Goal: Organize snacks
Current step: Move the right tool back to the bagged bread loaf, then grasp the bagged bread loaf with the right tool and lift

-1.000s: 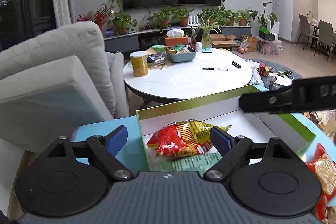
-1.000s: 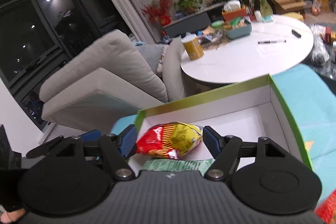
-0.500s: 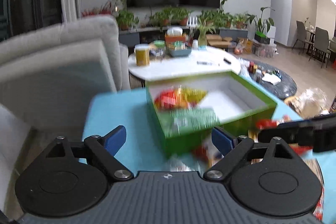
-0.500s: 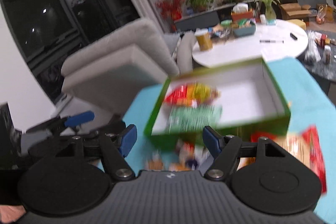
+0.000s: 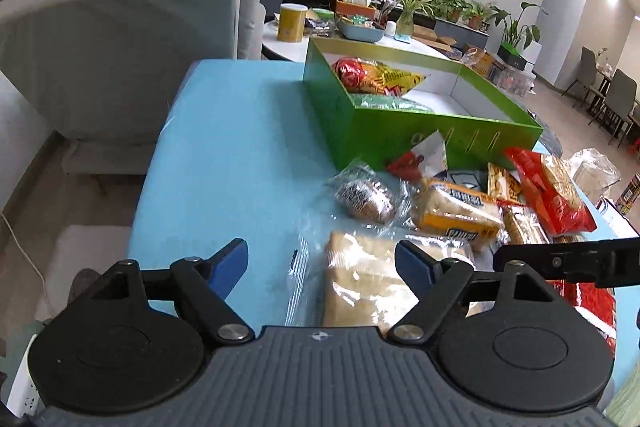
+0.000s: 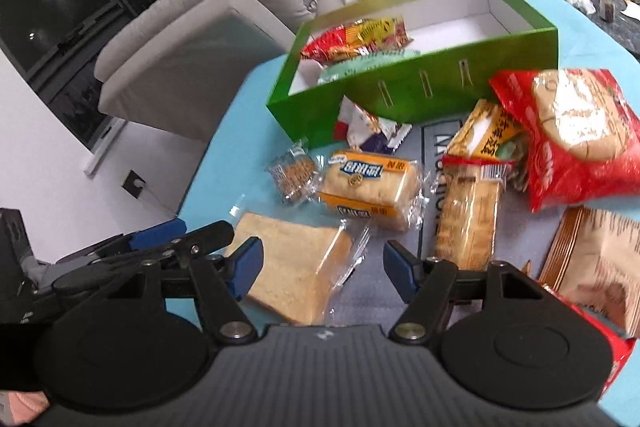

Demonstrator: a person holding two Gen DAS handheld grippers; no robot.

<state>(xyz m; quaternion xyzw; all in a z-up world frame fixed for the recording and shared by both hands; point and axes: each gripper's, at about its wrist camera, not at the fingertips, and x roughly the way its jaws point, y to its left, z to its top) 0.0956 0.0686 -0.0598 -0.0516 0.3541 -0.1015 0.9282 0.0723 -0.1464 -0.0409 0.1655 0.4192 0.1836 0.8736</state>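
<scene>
Over the near edge of the blue table (image 5: pixel 224 155), the left tool (image 5: pixel 320 267) and right tool (image 6: pixel 322 263) have drawn back from the green box (image 6: pixel 400 95) they hovered inside a second ago; both hang open and empty above a wrapped bread slice (image 6: pixel 296 267). A red-and-yellow chip bag (image 5: pixel 376 75) and a green packet (image 5: pixel 384 103) lie boxed, suggesting the next pick is due. Loose snacks crowd the table's near right side. Their labels are too blurred to read.
</scene>
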